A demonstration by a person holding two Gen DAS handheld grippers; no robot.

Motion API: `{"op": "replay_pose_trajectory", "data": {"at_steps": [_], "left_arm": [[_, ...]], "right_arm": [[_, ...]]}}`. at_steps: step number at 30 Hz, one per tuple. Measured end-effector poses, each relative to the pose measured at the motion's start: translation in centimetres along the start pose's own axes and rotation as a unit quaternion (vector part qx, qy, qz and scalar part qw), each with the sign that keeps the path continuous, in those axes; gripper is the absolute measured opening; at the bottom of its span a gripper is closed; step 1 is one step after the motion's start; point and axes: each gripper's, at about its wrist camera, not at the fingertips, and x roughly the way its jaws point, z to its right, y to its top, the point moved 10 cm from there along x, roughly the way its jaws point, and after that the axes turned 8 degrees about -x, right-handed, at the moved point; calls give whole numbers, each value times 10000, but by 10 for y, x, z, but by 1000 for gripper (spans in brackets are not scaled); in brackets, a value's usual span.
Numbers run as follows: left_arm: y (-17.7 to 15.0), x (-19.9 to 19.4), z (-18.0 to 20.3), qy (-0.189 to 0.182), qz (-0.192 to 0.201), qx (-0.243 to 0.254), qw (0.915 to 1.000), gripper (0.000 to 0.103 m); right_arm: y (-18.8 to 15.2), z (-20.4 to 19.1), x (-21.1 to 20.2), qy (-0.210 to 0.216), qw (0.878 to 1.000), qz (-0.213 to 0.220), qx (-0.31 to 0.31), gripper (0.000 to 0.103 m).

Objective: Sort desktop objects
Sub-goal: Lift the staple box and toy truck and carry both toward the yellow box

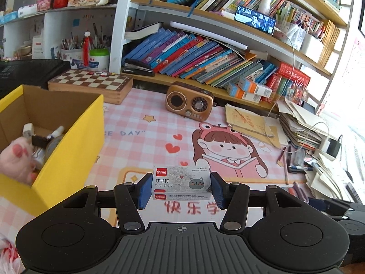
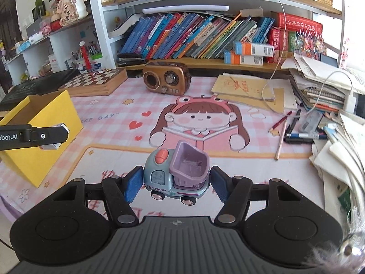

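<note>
My left gripper [image 1: 181, 186] is shut on a small white staples box [image 1: 181, 182] with a cat sticker, held above the pink desk mat. The yellow cardboard box [image 1: 75, 137] stands just to its left, with a pink plush toy [image 1: 16, 159] and small items inside. My right gripper [image 2: 175, 182] is shut on a toy dump truck [image 2: 178, 173], grey-blue with a purple tipper, held above the mat. In the right wrist view the left gripper [image 2: 49, 137] shows with the staples box in front of the yellow box [image 2: 45, 118].
A brown retro radio [image 1: 189, 101] and a wooden chessboard [image 1: 91, 84] sit at the back of the mat [image 1: 141, 141]. Pens and pencils [image 2: 296, 132] and stacks of papers [image 2: 324, 86] crowd the right side. Bookshelves rise behind.
</note>
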Motion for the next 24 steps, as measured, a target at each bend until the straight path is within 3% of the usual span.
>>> {"op": "replay_pose_trajectory", "data": {"at_steps": [24], "left_arm": [[-50, -108, -125, -317, -354, -130, 9988, 52]], "right_arm": [[-61, -160, -55, -129, 9996, -259, -5, 62]]}}
